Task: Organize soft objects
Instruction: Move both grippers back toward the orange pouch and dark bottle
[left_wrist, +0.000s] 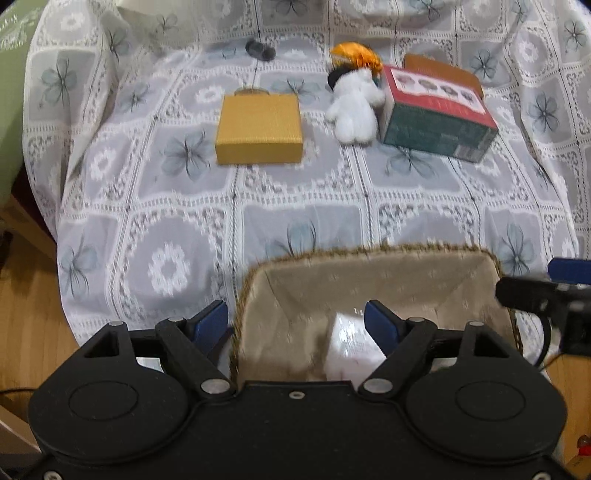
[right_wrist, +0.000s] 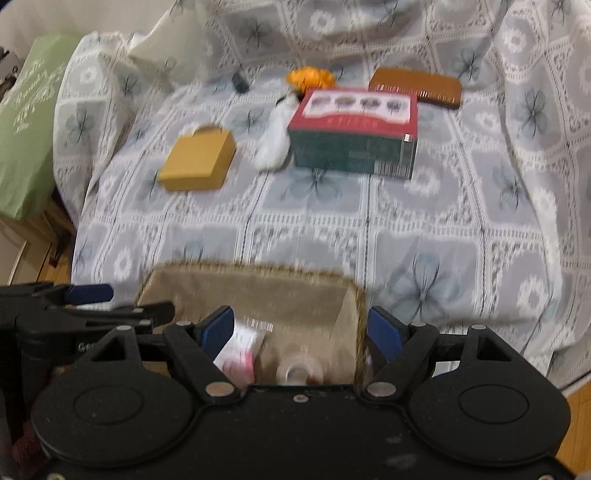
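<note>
A fabric-lined basket (left_wrist: 369, 254) with a braided rim sits at the near edge of the covered bed. My left gripper (left_wrist: 295, 321) is open and straddles the basket's left wall, one finger outside and one inside above a white packet (left_wrist: 351, 347). My right gripper (right_wrist: 301, 328) is also open and straddles the basket's (right_wrist: 258, 273) right wall. A pink-and-white packet (right_wrist: 240, 354) and a clear roll (right_wrist: 295, 369) lie inside. Farther back a white plush toy (left_wrist: 352, 110) (right_wrist: 273, 140) lies against a box, with an orange soft thing (left_wrist: 356, 55) (right_wrist: 310, 77) behind it.
A yellow flat box (left_wrist: 258, 127) (right_wrist: 197, 158) and a red-and-green carton (left_wrist: 436, 114) (right_wrist: 354, 133) lie on the floral cover. Behind them are a brown case (right_wrist: 415, 86) and a small black object (left_wrist: 260, 50). A green bag (right_wrist: 26, 136) stands left; wooden floor lies below.
</note>
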